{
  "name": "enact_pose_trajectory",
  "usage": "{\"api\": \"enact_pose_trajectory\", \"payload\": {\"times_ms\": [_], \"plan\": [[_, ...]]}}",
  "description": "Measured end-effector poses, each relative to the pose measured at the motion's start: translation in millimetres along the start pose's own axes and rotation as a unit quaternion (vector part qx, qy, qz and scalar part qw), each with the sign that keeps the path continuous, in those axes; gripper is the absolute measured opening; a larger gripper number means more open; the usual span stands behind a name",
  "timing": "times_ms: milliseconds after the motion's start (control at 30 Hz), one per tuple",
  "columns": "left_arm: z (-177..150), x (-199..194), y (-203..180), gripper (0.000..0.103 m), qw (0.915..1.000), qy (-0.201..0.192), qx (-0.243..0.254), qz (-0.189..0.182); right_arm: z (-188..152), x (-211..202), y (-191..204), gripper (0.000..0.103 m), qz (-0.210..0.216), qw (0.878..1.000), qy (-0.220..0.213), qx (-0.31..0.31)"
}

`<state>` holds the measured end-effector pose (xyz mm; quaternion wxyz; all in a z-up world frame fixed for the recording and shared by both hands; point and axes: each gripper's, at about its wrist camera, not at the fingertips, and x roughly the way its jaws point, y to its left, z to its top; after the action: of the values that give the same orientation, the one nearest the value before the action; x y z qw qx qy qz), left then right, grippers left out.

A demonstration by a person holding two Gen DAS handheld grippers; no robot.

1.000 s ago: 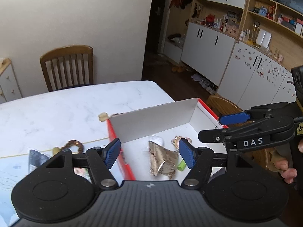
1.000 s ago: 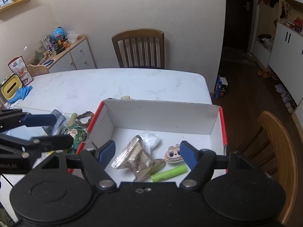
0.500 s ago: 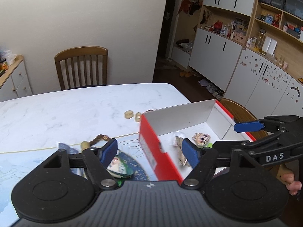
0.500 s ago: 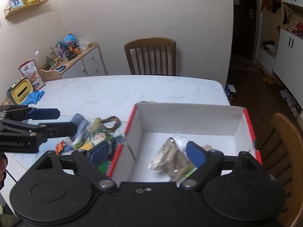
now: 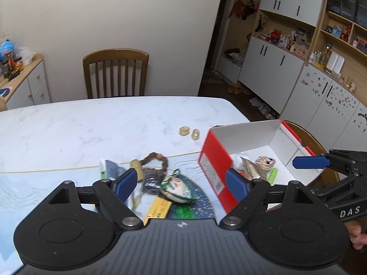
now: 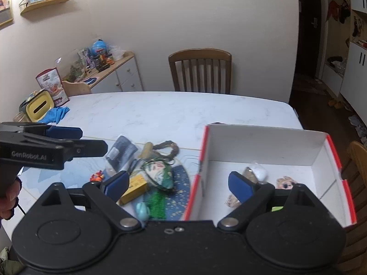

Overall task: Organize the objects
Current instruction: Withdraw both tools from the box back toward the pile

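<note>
A red-and-white cardboard box (image 5: 212, 167) (image 6: 263, 144) stands on the right of the white table. In it lie a foil packet (image 5: 248, 167), a white wad (image 6: 259, 170), a cartoon-face charm (image 5: 266, 161) and a green tube (image 5: 273, 174). Left of the box lies a loose pile: a green pouch (image 5: 177, 189) (image 6: 158, 170), a yellow carton (image 6: 134, 189), a bead bracelet (image 5: 156, 159) and a dark packet (image 6: 121, 149). My left gripper (image 5: 182, 185) hovers over the pouch, its jaws opening with nothing gripped. My right gripper (image 6: 178, 186) straddles the box's left wall, its jaws opening too and holding nothing.
Two small beige rings (image 5: 184, 131) lie behind the pile. A teal piece (image 6: 142, 209) and a small orange toy (image 6: 96, 176) lie at the pile's near side. A wooden chair (image 6: 199, 71) stands beyond the table, another (image 6: 357, 160) at the right. A yellow container (image 6: 37, 108) and a blue cloth (image 6: 56, 114) sit far left.
Both grippers have moved left, from over the box toward the loose pile. Both pairs of jaws stand wider than before. The things in the box have not moved.
</note>
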<state>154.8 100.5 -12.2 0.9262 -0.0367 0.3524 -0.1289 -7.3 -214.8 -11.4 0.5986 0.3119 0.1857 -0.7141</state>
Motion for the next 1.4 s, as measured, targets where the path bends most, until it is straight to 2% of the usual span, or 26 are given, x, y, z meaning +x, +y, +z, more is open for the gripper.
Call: {"api": "enact_pose_trajectory", "payload": {"times_ms": [133, 267, 433, 467, 600, 867, 1033, 1400], "plan": [[-5, -4, 21, 0.086, 1.0, -0.004, -0.006, 0.004, -1, 8, 18, 0.093, 0.005, 1.0, 0.005, -0.008], [-9, -5, 41, 0.098, 0.9999, -0.008, -0.013, 0.008, -3, 16, 36, 0.093, 0.008, 1.0, 0.011, -0.019], [-17, -7, 65, 0.099, 0.9997, -0.018, -0.011, 0.012, -8, 29, 55, 0.093, 0.006, 0.999, 0.023, -0.028], [-19, -8, 70, 0.102, 0.9996, -0.02, -0.01, 0.015, -9, 31, 58, 0.093, 0.006, 0.999, 0.025, -0.03], [-29, -6, 90, 0.103, 0.9994, -0.022, -0.004, 0.028, -14, 41, 69, 0.093, 0.002, 0.999, 0.034, -0.039], [-56, 10, 126, 0.103, 0.9984, 0.002, -0.017, 0.055, -28, 67, 83, 0.093, -0.004, 0.997, 0.051, -0.051], [-74, 24, 133, 0.103, 0.9975, 0.011, -0.003, 0.07, -39, 83, 89, 0.09, -0.015, 0.995, 0.071, -0.063], [-101, 62, 138, 0.103, 0.9972, 0.029, 0.019, 0.066, -56, 115, 90, 0.078, -0.036, 0.992, 0.1, -0.069]]}}
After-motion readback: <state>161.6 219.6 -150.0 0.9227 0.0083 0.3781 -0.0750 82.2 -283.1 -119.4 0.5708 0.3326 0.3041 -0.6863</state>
